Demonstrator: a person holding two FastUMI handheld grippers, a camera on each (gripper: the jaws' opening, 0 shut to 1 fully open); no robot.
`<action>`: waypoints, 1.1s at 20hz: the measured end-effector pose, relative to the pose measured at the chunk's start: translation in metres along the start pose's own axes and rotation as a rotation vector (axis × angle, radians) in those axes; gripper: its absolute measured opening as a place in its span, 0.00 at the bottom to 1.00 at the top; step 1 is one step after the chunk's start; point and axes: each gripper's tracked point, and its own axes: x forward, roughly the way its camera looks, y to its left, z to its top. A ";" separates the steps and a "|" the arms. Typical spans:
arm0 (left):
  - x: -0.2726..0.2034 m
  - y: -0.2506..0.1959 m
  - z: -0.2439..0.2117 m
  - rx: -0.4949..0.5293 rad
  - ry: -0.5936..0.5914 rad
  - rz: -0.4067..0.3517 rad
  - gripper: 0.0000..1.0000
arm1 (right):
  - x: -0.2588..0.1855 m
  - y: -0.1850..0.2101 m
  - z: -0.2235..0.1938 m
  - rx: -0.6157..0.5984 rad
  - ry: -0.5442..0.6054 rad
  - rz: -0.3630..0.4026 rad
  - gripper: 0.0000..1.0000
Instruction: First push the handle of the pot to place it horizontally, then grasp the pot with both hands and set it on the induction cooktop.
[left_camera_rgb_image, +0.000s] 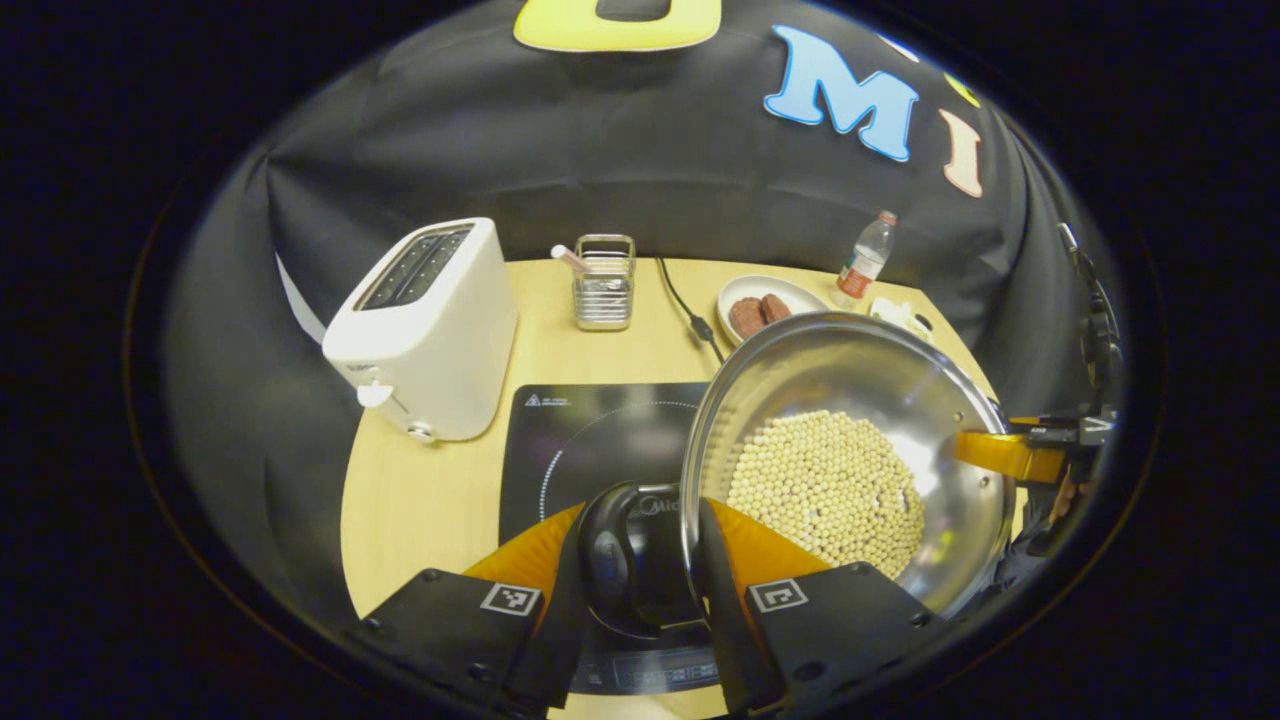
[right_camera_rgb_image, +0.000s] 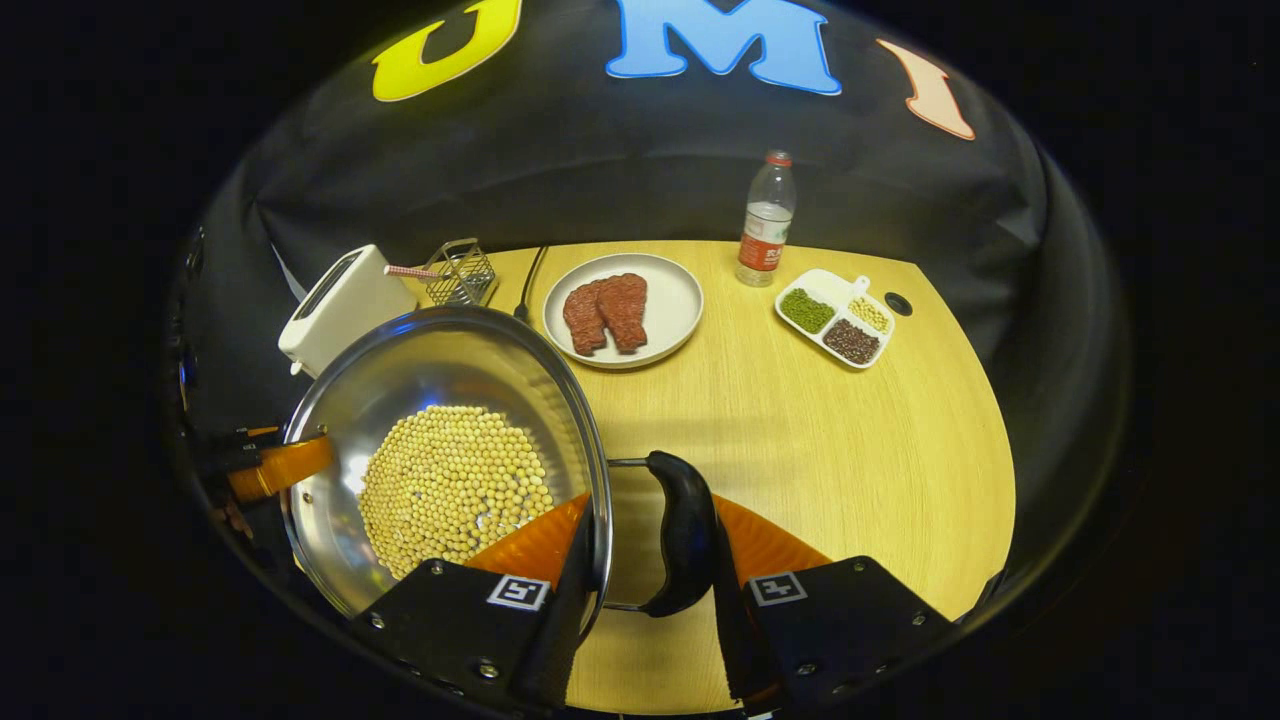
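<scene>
**Pot held at both handles above the desk**

In the left gripper view, the left tongs (left_camera_rgb_image: 640, 560) were closed on the pot's near black handle (left_camera_rgb_image: 625, 555), one finger on each side of it. The steel pot (left_camera_rgb_image: 900, 400), tilted and holding a bed of pale beans (left_camera_rgb_image: 830, 490), sat to the right of that handle, its left edge overlapping the black cooktop (left_camera_rgb_image: 590, 430). Whether its base touched the cooktop or desk cannot be told. The far tongs (left_camera_rgb_image: 1010, 455) reached the pot's opposite rim.

In the right gripper view, the right tongs (right_camera_rgb_image: 645, 560) gripped the other black handle (right_camera_rgb_image: 685, 530), again one finger on each side, with the pot to its left over the wooden desk (right_camera_rgb_image: 820, 440).

On the desk behind the pot stood a white toaster (left_camera_rgb_image: 425, 325) left of the cooktop, a wire rack (left_camera_rgb_image: 605, 285) beside it, and a black cable (left_camera_rgb_image: 685, 300). Further right lay a plate (right_camera_rgb_image: 670, 300) bearing two red-brown pieces (right_camera_rgb_image: 605, 310), a bottle (right_camera_rgb_image: 765, 220), and a divided tray (right_camera_rgb_image: 835, 320) of green, dark and pale grains.
</scene>
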 end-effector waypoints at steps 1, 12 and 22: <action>-0.001 0.006 0.001 -0.002 -0.002 0.006 0.58 | 0.001 0.005 0.001 -0.005 0.002 0.004 0.58; 0.008 0.062 0.007 0.002 0.009 0.043 0.61 | 0.025 0.055 0.006 -0.005 0.016 0.040 0.58; 0.015 0.082 0.010 -0.001 0.019 0.040 0.61 | 0.040 0.081 0.005 0.000 0.028 0.032 0.58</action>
